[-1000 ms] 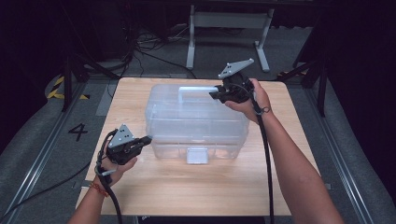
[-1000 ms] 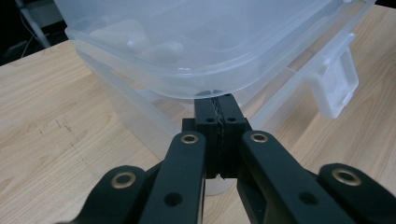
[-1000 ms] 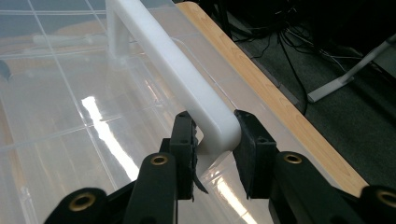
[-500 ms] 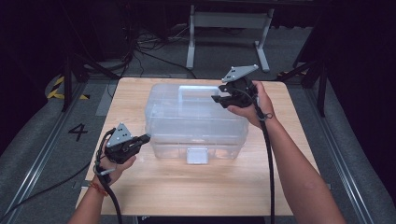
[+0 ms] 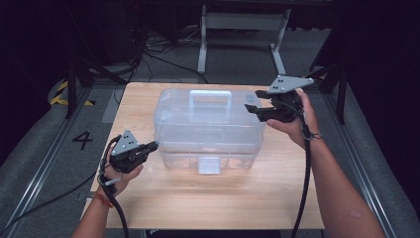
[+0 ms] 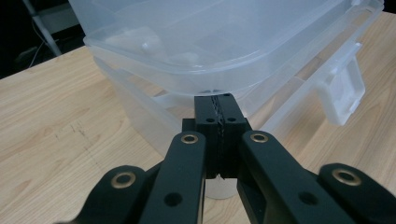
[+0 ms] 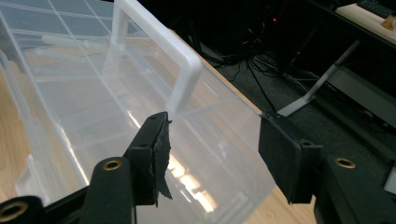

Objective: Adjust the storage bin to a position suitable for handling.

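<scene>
The clear box (image 5: pixel 208 129) sits mid-table. The left gripper (image 5: pixel 151 147), jaws pressed together, points at its left end. The right gripper (image 5: pixel 252 106), jaws just opening and holding nothing, hovers over its right end.

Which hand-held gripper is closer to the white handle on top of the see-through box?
The right hand-held gripper. It hangs open at the box's right end, near the handle on the lid. The left hand-held gripper sits shut, low at the box's left side.

Box (image 6: pixel 219 42) cut off at the top, past shut left gripper (image 6: pixel 219 105); inside too cloudy to tell.
</scene>
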`<state>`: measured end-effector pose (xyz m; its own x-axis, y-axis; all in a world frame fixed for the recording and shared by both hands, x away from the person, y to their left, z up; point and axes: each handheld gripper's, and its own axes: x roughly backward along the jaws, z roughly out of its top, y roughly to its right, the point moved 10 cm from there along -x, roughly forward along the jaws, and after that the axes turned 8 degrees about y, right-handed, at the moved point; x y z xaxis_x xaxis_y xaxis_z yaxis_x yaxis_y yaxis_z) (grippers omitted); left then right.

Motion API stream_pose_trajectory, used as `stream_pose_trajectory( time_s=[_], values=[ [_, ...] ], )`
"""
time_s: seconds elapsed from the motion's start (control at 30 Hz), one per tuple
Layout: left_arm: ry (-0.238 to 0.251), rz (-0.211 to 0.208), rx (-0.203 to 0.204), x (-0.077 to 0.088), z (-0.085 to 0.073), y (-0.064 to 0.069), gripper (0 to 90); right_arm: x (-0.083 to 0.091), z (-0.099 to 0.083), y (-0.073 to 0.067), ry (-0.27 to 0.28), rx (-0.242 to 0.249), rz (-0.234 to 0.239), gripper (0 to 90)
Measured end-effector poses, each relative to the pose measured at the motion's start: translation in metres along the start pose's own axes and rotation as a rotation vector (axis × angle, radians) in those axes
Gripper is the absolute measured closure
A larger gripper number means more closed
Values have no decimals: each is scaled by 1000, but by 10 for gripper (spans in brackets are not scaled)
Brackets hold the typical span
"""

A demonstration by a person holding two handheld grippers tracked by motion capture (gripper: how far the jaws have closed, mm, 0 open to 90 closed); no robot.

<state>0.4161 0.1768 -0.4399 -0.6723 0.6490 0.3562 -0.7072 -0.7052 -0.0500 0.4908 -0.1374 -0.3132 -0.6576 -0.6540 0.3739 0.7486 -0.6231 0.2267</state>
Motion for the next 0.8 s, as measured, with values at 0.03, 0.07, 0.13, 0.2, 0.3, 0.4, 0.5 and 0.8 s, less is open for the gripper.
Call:
stream_pose_trajectory(
  time_s=[0.03,0.07,0.13,0.2,0.3,0.4,0.5,0.8],
  values=[
    [2,3,5,0,1,0,900,5,-2,2,9,-10,-8,420],
    [2,3,5,0,1,0,899,5,-2,2,9,-10,-8,420],
    [0,10,1,0,2,-1,899,16,-9,7,27,-24,-23,408],
    [0,14,-2,0,2,-1,899,24,-17,11,26,-19,-46,401],
    [2,20,-1,-1,3,-3,899,33,-28,15,33,-30,-61,399],
    [0,24,2,0,4,-4,899,40,-40,20,29,-44,-79,397],
    [2,39,-9,0,8,-6,898,42,-53,25,20,-59,-91,393],
    [18,49,-15,0,17,-9,897,35,-87,21,-16,-55,-90,394]
  ],
)
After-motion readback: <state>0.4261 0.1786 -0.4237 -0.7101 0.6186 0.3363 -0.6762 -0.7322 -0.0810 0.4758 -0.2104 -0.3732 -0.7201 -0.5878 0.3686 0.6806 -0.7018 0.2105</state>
